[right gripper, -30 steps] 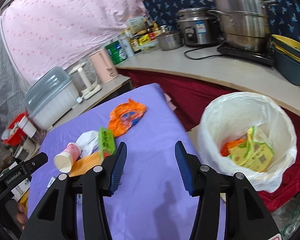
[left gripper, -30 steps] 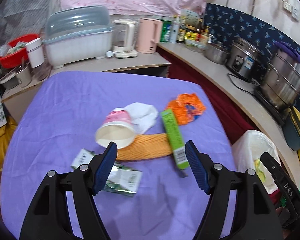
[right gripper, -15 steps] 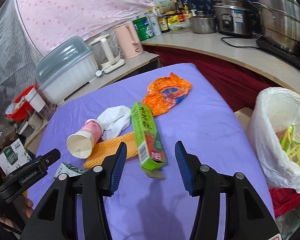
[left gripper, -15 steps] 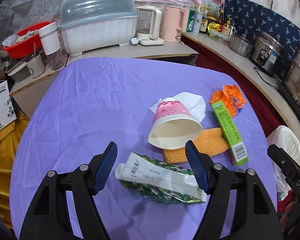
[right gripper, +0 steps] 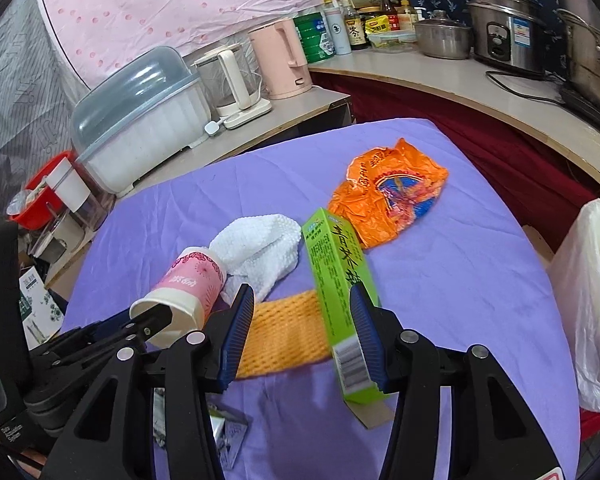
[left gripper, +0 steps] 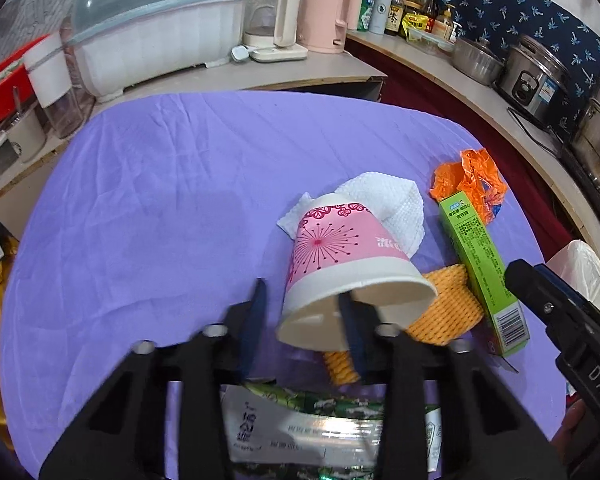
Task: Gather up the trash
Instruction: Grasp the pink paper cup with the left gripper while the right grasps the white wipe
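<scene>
Pink paper cup [left gripper: 340,248] lies sideways; the left gripper [left gripper: 302,320] has just been closing across its rim. Right gripper [right gripper: 302,340] stands apart over the green box [right gripper: 340,288].

Left gripper [left gripper: 305,316] pointed steeply down; jaws had just been closing, one finger inside paper cup [left gripper: 342,256], one outside. Right gripper [right gripper: 302,334] half-spread, angled down, gripping nothing.

Both cameras sit on handheld grippers, looking steeply down and close over the purple table [left gripper: 160,208]. The left view faces the paper cup [left gripper: 340,256]; the right, from farther right, faces the green box [right gripper: 340,280]. Both share the counter [right gripper: 460,80] behind.
</scene>
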Action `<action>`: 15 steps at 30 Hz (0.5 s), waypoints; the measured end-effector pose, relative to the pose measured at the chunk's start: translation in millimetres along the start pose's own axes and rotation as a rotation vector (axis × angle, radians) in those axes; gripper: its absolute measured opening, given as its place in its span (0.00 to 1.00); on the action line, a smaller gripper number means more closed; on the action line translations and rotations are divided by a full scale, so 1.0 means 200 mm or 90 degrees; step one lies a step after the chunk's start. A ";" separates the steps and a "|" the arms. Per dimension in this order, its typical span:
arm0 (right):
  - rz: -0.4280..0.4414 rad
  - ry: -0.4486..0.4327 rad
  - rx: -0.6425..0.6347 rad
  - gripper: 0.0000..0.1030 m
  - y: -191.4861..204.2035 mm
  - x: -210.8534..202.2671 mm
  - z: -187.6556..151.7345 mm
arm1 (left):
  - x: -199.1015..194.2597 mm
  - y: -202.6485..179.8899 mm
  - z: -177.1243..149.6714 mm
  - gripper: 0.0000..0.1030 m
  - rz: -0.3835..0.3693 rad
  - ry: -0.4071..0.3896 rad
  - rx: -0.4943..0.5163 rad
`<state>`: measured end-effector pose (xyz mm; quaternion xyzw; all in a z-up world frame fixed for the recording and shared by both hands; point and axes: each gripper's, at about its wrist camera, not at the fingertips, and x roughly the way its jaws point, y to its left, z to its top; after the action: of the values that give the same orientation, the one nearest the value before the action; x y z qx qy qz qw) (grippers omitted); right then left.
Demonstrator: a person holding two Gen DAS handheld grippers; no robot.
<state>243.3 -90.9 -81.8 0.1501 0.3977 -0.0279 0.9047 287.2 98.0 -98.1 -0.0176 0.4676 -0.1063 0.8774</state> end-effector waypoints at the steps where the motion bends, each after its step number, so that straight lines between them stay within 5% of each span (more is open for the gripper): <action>1: 0.001 0.001 -0.002 0.48 0.01 0.01 0.01 | 0.01 0.01 0.01 0.11 -0.004 0.003 -0.008; 3: 0.005 0.004 -0.010 0.48 0.03 0.05 0.03 | -0.01 0.05 0.01 0.04 -0.013 -0.006 -0.028; 15: 0.032 0.061 -0.048 0.38 0.20 0.34 0.11 | -0.13 0.31 0.08 0.03 0.042 -0.059 -0.100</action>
<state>311.4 -55.3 -107.6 0.1269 0.4373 0.0174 0.8901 296.6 162.6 -77.1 -0.0757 0.4335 -0.0393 0.8971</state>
